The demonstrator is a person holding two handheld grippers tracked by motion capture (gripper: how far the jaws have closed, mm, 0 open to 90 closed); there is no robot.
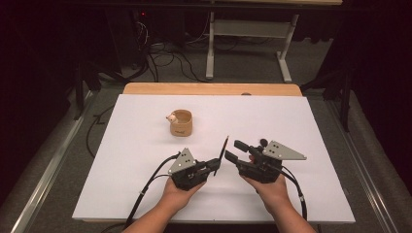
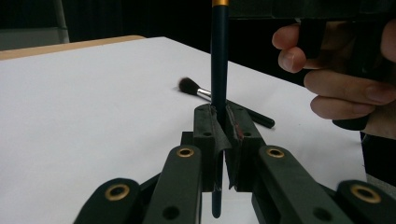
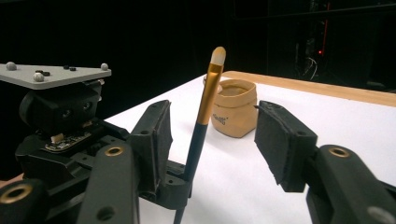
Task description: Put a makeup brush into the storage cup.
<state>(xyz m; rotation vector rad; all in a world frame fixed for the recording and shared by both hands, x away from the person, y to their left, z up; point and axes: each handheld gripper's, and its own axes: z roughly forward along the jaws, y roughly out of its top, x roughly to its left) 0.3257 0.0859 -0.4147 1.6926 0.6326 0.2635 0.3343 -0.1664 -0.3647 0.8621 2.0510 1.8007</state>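
My left gripper point(image 1: 217, 165) is shut on the dark handle of a thin makeup brush point(image 2: 219, 56), which it holds upright near the table's front middle. The brush point(image 3: 205, 109) has a gold ferrule and a pale tip. My right gripper point(image 3: 215, 135) faces it from the right with its jaws open on either side of the brush, and neither pad touches it. In the high view the right gripper point(image 1: 234, 150) sits close against the left one, with the brush point(image 1: 224, 147) between them. A small tan pot point(image 1: 181, 122) stands behind them, mid-table.
A second brush point(image 2: 224, 103) with dark bristles lies flat on the white table sheet point(image 1: 145, 194), just beyond the left jaws. The person's right hand point(image 2: 336, 79) is close on that side. A wooden edge point(image 1: 209, 89) borders the far side of the table.
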